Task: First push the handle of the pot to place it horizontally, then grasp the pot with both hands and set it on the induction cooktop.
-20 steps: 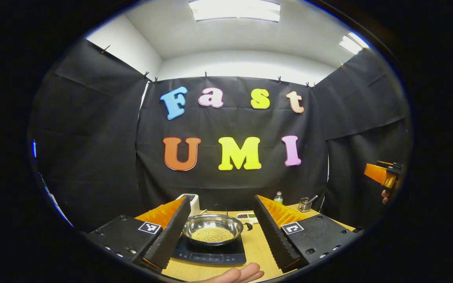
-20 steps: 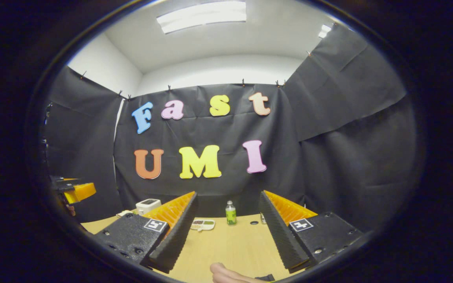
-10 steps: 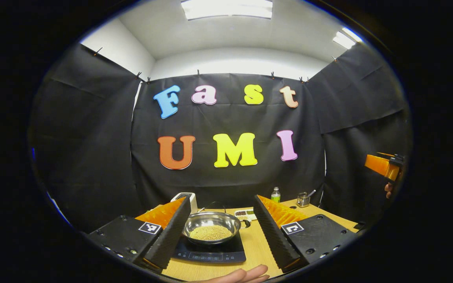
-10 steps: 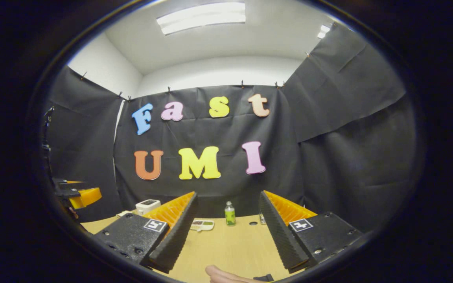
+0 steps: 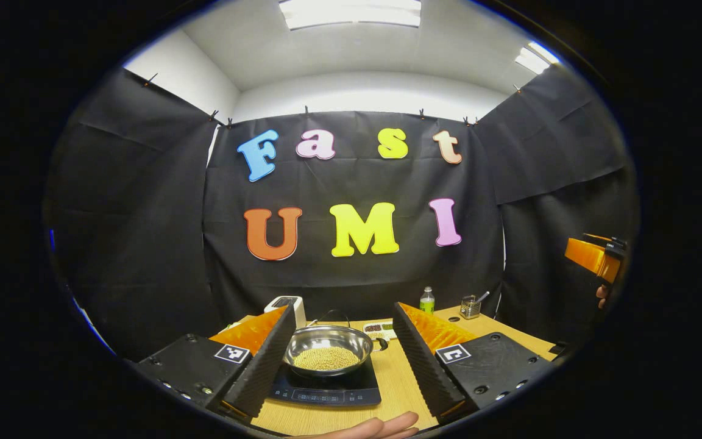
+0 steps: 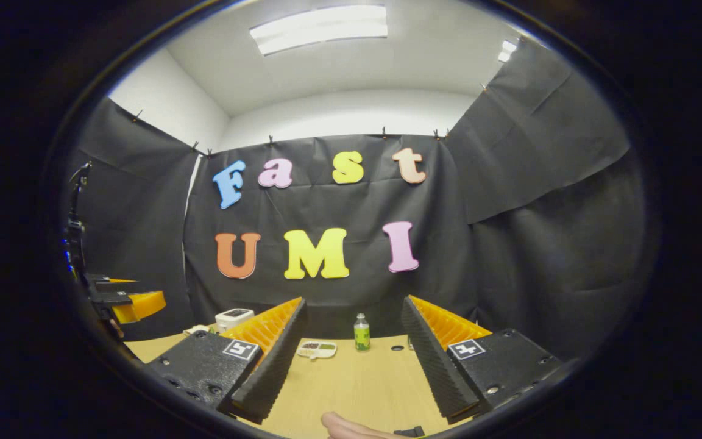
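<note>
Sitting squarely on the cooktop [image 5: 325, 390] at the lower centre of the left gripper view, the pot [image 5: 328, 350] is holding a layer of small yellowish grains, and its dark handle [image 5: 380, 344] is pointing sideways toward the right of the frame. Judging by that, both steps are looking done: the handle is lying roughly level and the pot is resting on the cooktop, so little seems left beyond drawing the tools away.

Framing the pot from either side without touching it, the left tongs [image 5: 339, 360] are standing wide apart and holding nothing. In the right gripper view the right tongs [image 6: 351, 360] are likewise spread wide and gripping nothing, hanging over bare counter [image 6: 357, 384].

Counting outward: one pot, one cooktop, two pairs of tongs. Further back on the counter one small green bottle [image 6: 361, 333] is standing, one little tray [image 6: 317, 349] is lying left of it, and one white box-like device [image 6: 234, 317] is sitting toward the left. One metal cup [image 5: 470, 306] with utensils is standing at the right in the left gripper view. A hand [image 5: 369, 428] is showing at the bottom edge there.
</note>
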{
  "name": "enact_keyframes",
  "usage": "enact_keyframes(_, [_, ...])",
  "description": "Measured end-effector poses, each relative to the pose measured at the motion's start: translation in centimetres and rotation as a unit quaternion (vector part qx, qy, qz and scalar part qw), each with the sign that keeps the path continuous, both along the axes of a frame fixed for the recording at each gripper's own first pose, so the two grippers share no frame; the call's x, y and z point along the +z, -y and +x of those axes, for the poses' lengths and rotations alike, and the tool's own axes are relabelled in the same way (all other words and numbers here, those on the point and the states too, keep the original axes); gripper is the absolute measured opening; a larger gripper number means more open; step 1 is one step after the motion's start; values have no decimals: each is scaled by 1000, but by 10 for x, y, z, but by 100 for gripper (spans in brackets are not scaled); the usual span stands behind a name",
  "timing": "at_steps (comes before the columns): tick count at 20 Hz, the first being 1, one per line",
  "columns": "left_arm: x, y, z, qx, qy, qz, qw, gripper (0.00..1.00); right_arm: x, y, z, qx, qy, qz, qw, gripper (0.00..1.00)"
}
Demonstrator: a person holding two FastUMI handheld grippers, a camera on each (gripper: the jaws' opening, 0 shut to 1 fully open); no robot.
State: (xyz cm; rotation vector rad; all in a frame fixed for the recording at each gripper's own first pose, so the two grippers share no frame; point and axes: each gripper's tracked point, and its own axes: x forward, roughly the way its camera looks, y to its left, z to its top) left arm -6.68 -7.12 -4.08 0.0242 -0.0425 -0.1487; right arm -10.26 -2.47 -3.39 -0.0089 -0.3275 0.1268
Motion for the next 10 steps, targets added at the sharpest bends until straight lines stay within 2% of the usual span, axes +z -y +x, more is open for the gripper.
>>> enact_keyframes(2, [-1,-3,3,8,1,-3,1000,95,-4,-2,2,7,-4,1,1000,98])
enact_keyframes(4, [-2,-3,3,13,0,-3,1000,95,-7,0,4,6,-8,3,1000,95])
enact_keyframes(5, [-2,-4,4,14,0,-3,1000,95,-8,2,6,3,-9,2,1000,98])
enact_keyframes(6, [-2,-3,4,14,0,-3,1000,95,-9,4,7,-2,-9,1,1000,95])
enact_keyframes(10, [-4,2,3,10,-1,-7,1000,95,-12,5,9,-2,-9,6,1000,96])
